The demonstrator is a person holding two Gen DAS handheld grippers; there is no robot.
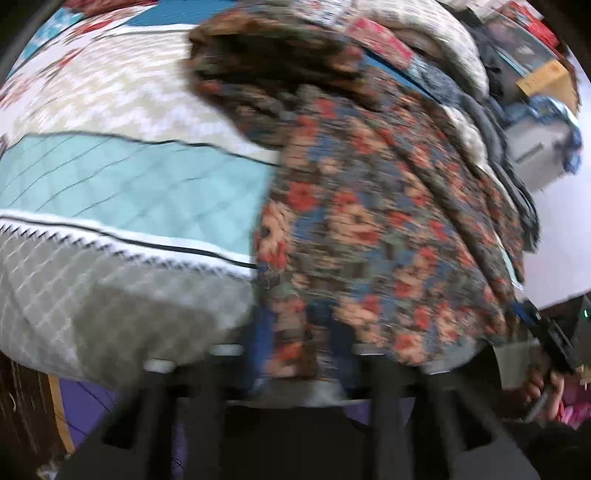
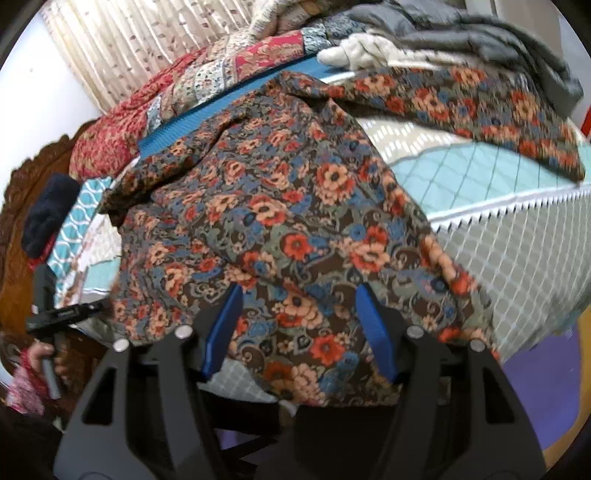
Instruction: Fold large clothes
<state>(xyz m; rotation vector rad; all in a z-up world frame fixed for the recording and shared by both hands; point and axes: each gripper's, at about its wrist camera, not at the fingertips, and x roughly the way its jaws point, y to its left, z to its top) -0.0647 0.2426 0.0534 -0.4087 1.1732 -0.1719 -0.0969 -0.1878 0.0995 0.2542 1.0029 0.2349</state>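
Note:
A large floral garment (image 2: 280, 221), brown with orange and blue flowers, is spread over the bed, and one sleeve (image 2: 480, 99) reaches to the far right. My right gripper (image 2: 298, 290) is open above its near hem; the blue pads (image 2: 225, 325) stand apart with cloth lying between them, not pressed. In the blurred left wrist view the garment (image 1: 369, 206) drapes down onto my left gripper (image 1: 299, 325), and a fold is bunched between its fingers (image 1: 264, 332), which look shut on it. The left gripper (image 2: 66, 314) also shows at the garment's left edge, held by a hand.
The bed has a quilt (image 1: 129, 177) with teal and grey bands. A grey padded jacket (image 2: 480, 33) and a cream knit (image 2: 369, 51) lie at the far side, and patchwork bedding (image 2: 155, 110) is piled by the curtain. A wooden headboard (image 2: 22, 221) is on the left and purple floor (image 2: 535, 387) lies below the bed edge.

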